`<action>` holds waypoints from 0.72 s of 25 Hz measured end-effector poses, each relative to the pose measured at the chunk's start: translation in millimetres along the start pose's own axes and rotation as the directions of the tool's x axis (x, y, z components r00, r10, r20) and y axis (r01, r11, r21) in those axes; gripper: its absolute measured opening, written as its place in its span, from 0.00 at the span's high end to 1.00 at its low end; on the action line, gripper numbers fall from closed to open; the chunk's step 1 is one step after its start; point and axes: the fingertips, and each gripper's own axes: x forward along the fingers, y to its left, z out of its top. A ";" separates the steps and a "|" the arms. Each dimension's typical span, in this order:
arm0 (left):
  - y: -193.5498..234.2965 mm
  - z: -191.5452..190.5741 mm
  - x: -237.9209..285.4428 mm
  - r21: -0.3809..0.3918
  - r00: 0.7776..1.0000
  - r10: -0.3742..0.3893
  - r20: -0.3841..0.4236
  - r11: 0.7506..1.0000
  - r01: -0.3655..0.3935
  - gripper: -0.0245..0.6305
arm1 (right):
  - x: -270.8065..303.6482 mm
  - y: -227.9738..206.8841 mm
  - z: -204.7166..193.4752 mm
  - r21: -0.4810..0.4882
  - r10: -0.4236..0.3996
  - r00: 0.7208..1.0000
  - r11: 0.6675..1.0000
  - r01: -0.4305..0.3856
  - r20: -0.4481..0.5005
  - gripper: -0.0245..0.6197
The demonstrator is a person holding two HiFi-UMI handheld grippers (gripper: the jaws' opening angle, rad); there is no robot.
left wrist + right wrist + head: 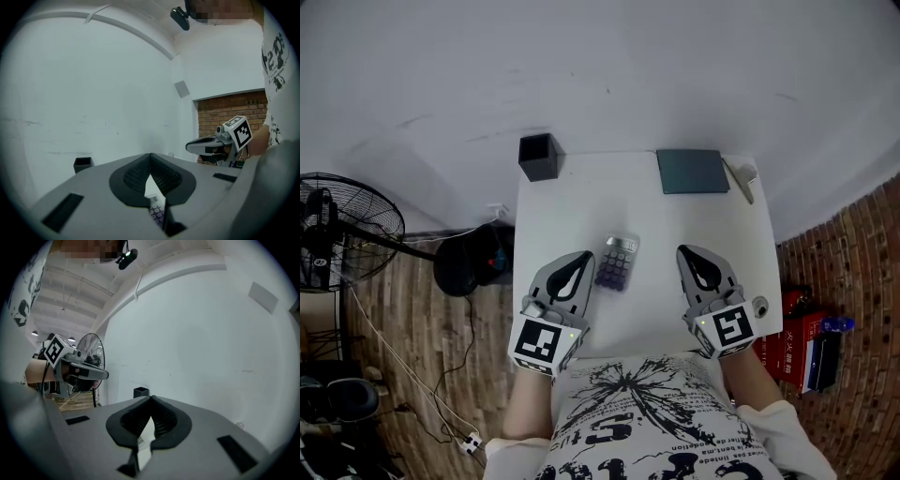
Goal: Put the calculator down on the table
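The calculator (617,262), silver with purple keys, lies flat on the white table (581,202), between my two grippers and touched by neither. My left gripper (584,255) is just left of it, shut and empty. In the left gripper view the fingertips meet (150,157), and the calculator (156,209) shows through the gap below them. My right gripper (684,251) is right of the calculator, a little apart from it, also shut with nothing held. Its tips touch in the right gripper view (151,399).
A black pen cup (538,157) stands at the table's far left corner. A dark green notebook (692,172) lies at the far right, with a light tool (741,178) beside it. A fan (342,230) and cables are on the floor left, red boxes (797,347) right.
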 end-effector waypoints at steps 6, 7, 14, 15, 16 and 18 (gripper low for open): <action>-1.2 -5.5 -0.6 -0.015 1.000 0.012 -0.001 1.000 -0.012 0.94 | -5.4 -2.3 -6.7 0.028 -0.025 1.000 0.999 0.025 -0.017 0.94; -0.8 -5.8 -0.9 -0.017 1.000 0.014 0.000 1.000 -0.014 0.94 | -5.2 -1.7 -7.6 0.026 -0.025 1.000 0.999 0.025 -0.017 0.94; 2.4 -9.9 -3.6 -0.043 1.000 0.015 0.009 0.999 -0.014 0.94 | -1.5 2.6 -9.4 0.023 -0.026 1.000 0.999 0.027 -0.017 0.94; 3.1 -9.2 -4.0 -0.055 1.000 0.013 0.016 0.998 -0.012 0.94 | -0.7 3.4 -9.5 0.021 -0.025 1.000 0.999 0.025 -0.016 0.94; 3.7 -8.8 -4.2 -0.066 1.000 0.012 0.022 0.998 -0.010 0.94 | 0.0 3.9 -9.9 0.021 -0.024 1.000 0.999 0.025 -0.017 0.94; 5.0 -9.4 -4.1 -0.075 1.000 0.012 0.028 0.997 -0.010 0.94 | 1.7 4.1 -11.7 0.027 -0.026 0.999 0.999 0.026 -0.019 0.94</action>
